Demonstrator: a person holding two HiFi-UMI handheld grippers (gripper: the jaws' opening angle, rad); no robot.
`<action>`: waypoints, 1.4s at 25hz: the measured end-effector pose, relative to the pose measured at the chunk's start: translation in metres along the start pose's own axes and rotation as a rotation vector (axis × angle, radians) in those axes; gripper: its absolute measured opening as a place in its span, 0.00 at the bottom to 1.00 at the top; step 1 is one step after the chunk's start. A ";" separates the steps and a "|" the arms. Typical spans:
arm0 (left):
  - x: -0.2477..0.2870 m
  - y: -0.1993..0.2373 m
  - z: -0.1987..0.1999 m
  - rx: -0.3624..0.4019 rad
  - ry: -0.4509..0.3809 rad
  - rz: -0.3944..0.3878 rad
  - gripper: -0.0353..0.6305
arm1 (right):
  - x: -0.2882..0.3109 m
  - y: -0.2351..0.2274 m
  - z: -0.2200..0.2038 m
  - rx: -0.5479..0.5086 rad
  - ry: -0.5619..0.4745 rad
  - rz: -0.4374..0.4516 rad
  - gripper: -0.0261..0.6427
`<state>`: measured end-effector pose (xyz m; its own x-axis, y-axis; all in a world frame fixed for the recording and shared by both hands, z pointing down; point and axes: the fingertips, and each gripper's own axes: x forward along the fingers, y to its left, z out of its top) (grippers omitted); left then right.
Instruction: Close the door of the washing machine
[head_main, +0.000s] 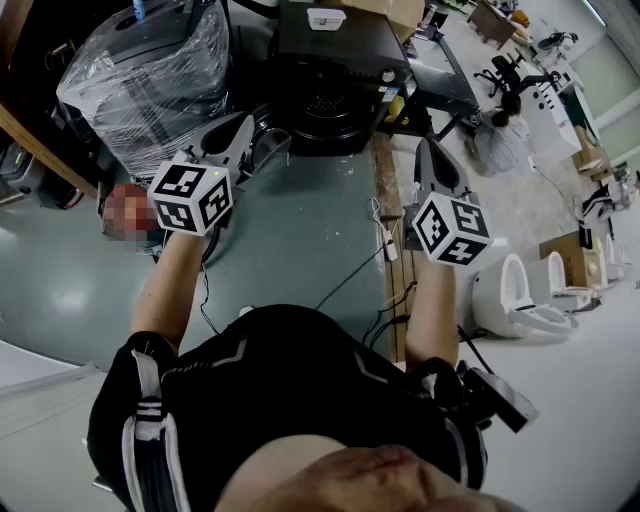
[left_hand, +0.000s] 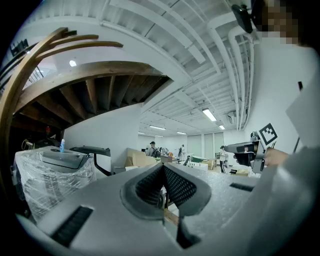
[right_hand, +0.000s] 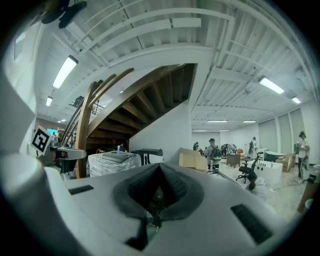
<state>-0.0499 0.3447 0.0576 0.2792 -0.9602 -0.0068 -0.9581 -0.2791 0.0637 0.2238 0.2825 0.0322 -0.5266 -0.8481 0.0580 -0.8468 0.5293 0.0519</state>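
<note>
Left gripper (head_main: 243, 128), right gripper (head_main: 429, 150) closed, toilet (head_main: 520, 295) head-view only, ceiling (right_hand: 150, 30) gripper-view only

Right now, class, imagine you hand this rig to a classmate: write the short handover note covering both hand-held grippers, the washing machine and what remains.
Left hand-held gripper: shut, empty, held level.
Right hand-held gripper: shut, empty, held level.
Black machine straight ahead, beside a plastic-wrapped appliance, looks like the washer. A round door seems to stand open at its front left, near the left gripper's tip, though I cannot be sure.
Done: nothing that shows; neither gripper touches the door.
Left: push the door shut, probably with the left gripper, which is nearer.
</note>
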 end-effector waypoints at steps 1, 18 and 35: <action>-0.001 0.000 0.000 0.003 0.006 -0.002 0.06 | -0.001 0.000 -0.001 0.000 0.001 -0.004 0.04; -0.038 0.033 0.010 -0.057 -0.058 0.118 0.06 | -0.006 0.011 -0.001 -0.036 0.011 -0.023 0.05; -0.103 0.085 -0.008 -0.073 -0.081 0.003 0.06 | 0.017 0.105 -0.012 -0.048 0.045 0.013 0.05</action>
<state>-0.1600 0.4195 0.0713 0.2680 -0.9595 -0.0869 -0.9508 -0.2779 0.1368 0.1274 0.3239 0.0511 -0.5329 -0.8398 0.1037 -0.8347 0.5418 0.0985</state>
